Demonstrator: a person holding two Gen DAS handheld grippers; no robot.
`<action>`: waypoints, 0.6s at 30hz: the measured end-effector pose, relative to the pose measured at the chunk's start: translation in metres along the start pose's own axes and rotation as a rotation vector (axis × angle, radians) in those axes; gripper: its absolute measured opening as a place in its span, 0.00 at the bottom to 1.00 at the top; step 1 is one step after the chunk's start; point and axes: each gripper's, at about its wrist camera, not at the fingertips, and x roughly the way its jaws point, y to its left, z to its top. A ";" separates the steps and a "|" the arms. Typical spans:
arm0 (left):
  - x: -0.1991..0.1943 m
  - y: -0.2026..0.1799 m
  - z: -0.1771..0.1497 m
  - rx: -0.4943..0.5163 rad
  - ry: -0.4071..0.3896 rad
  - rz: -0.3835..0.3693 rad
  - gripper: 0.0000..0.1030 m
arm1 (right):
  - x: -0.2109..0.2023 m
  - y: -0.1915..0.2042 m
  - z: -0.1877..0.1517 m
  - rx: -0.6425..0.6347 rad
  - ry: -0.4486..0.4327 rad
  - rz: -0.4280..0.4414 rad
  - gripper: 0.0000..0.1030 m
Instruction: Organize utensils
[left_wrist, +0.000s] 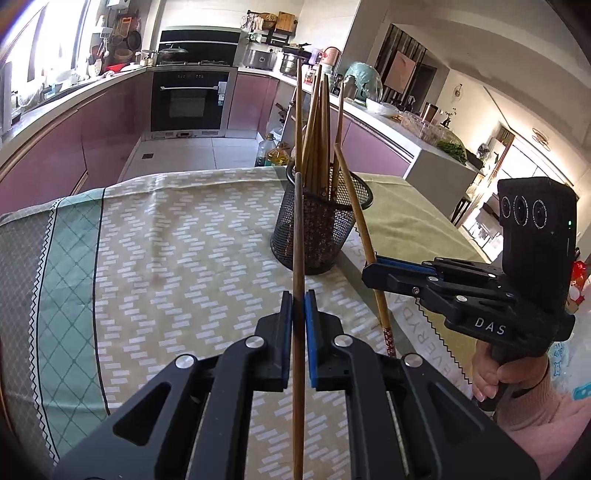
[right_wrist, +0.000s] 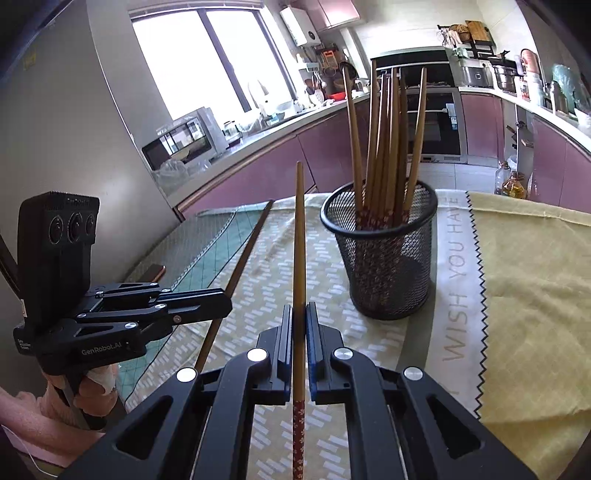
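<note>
A black mesh cup (left_wrist: 317, 225) stands on the table and holds several wooden chopsticks (left_wrist: 317, 125); it also shows in the right wrist view (right_wrist: 388, 258). My left gripper (left_wrist: 299, 306) is shut on a dark brown chopstick (left_wrist: 298, 236) that points up, just in front of the cup. My right gripper (right_wrist: 300, 321) is shut on a lighter chopstick (right_wrist: 299, 240) with a red patterned end, left of the cup. In the left wrist view the right gripper (left_wrist: 373, 269) holds its chopstick (left_wrist: 354, 206) tilted against the cup's right side.
The table carries a patterned beige and green cloth (left_wrist: 177, 258) and a yellow cloth (right_wrist: 524, 288) with printed words. A phone (right_wrist: 153, 274) lies near the table's left edge. Kitchen counters and an oven (left_wrist: 190, 99) stand behind. Oil bottles (left_wrist: 275, 151) sit on the floor.
</note>
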 end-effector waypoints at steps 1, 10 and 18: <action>-0.003 0.000 0.002 0.000 -0.009 -0.003 0.07 | -0.002 -0.001 0.001 0.002 -0.007 0.000 0.06; -0.020 -0.003 0.013 -0.007 -0.073 -0.039 0.07 | -0.016 -0.005 0.011 0.017 -0.059 0.001 0.06; -0.033 -0.007 0.024 0.002 -0.122 -0.054 0.07 | -0.023 -0.005 0.020 0.017 -0.095 -0.005 0.06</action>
